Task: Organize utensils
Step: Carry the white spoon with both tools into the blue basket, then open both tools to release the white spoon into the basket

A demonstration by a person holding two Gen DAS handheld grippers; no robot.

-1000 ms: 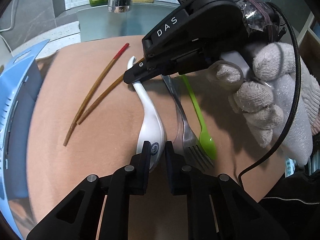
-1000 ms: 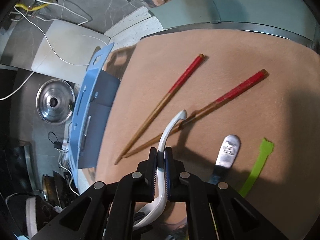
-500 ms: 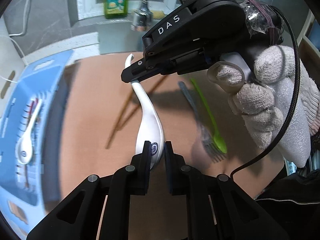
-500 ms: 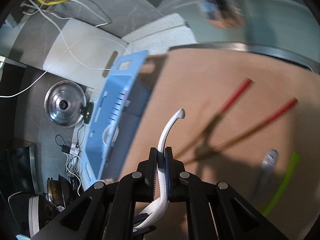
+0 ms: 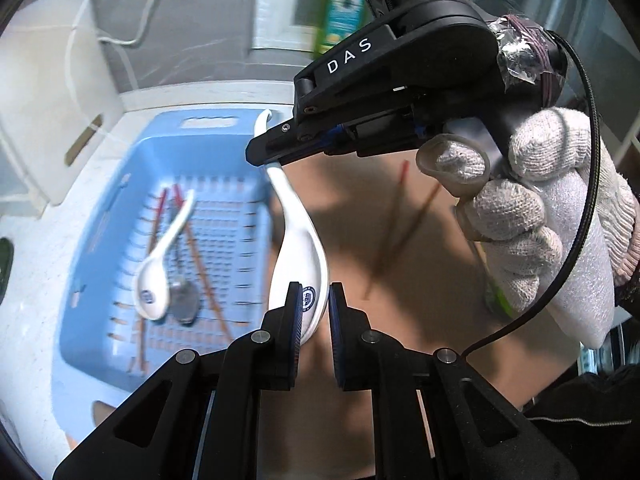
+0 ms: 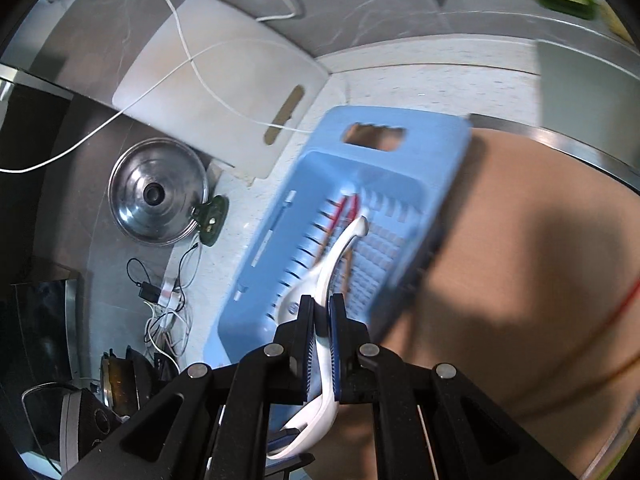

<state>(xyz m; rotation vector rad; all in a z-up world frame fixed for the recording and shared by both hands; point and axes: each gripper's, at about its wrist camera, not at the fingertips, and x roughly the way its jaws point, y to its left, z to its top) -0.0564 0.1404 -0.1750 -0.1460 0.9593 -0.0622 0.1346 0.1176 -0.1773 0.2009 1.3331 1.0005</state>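
A white ceramic spoon [image 5: 294,232] hangs in the air between both grippers. My left gripper [image 5: 311,308] is shut on its bowl. My right gripper [image 6: 322,312] is shut on its handle [image 6: 340,248]; it also shows in the left wrist view [image 5: 266,154]. The spoon is over the right rim of a blue slotted basket [image 5: 120,184], also seen in the right wrist view [image 6: 432,140]. In the basket lie another white spoon [image 5: 160,256], a metal spoon [image 5: 184,300] and red-tipped chopsticks [image 5: 200,264].
A brown mat [image 5: 400,320] holds two blurred chopsticks [image 5: 394,232] and a green utensil [image 5: 496,300]. A white cutting board [image 6: 216,80], a steel pot lid [image 6: 158,192] and cables [image 6: 168,312] lie left of the basket. A green bottle [image 5: 340,12] stands behind.
Both grippers have carried the white spoon left, off the mat and up to the blue basket's rim. The fork and green utensil have slid out of the middle of view.
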